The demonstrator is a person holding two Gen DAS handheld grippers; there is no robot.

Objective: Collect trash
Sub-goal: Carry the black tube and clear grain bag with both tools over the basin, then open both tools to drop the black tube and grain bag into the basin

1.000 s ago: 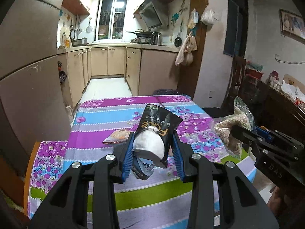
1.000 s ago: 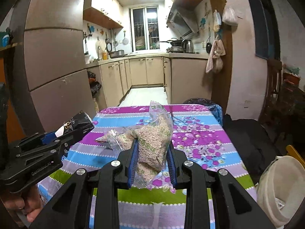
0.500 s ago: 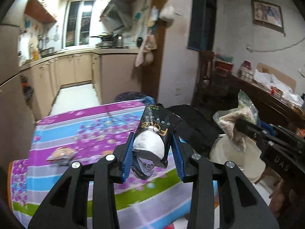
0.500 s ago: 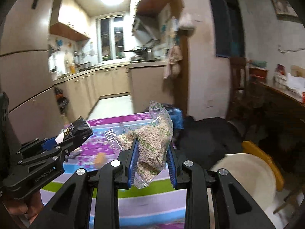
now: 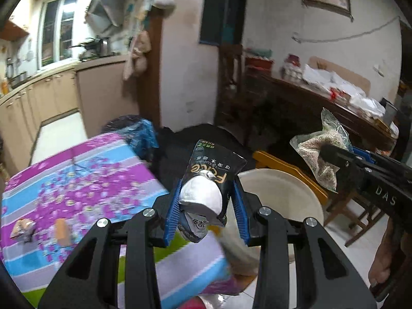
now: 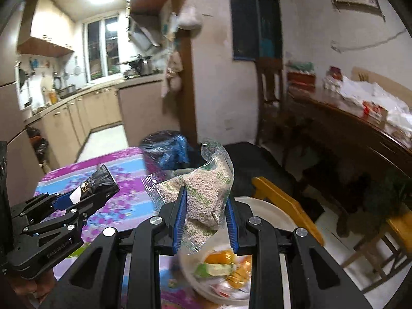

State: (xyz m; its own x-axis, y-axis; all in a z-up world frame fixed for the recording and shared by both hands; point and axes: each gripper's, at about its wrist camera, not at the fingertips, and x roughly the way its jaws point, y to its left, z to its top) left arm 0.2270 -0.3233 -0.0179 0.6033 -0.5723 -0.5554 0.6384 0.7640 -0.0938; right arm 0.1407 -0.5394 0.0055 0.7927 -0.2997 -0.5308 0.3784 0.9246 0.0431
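My left gripper (image 5: 207,200) is shut on a black tissue packet (image 5: 213,175) with a white wad bulging from it. The clear bag of pale grains (image 6: 206,193) is pinched upright by my right gripper (image 6: 206,211), which is shut on it. Both grippers hang past the table's right end, over a cream bucket (image 5: 280,193) that stands on the floor. In the right wrist view the bucket (image 6: 270,211) shows orange, green and white wrappers (image 6: 221,265) inside. Each gripper appears in the other's view: the right gripper (image 5: 334,154) with its grain bag (image 5: 322,154), the left gripper (image 6: 100,188) at the left.
The floral tablecloth (image 5: 77,180) still carries two small wrappers (image 5: 23,228) near its left end. A yellow wooden stool (image 6: 285,200) and a black bag (image 5: 206,139) stand beside the bucket. A dark wooden sideboard (image 6: 360,134) runs along the right wall.
Both grippers have swung right from above the table to over the bucket, each keeping its load. The kitchen has slid left and the sideboard and bucket have come into view.
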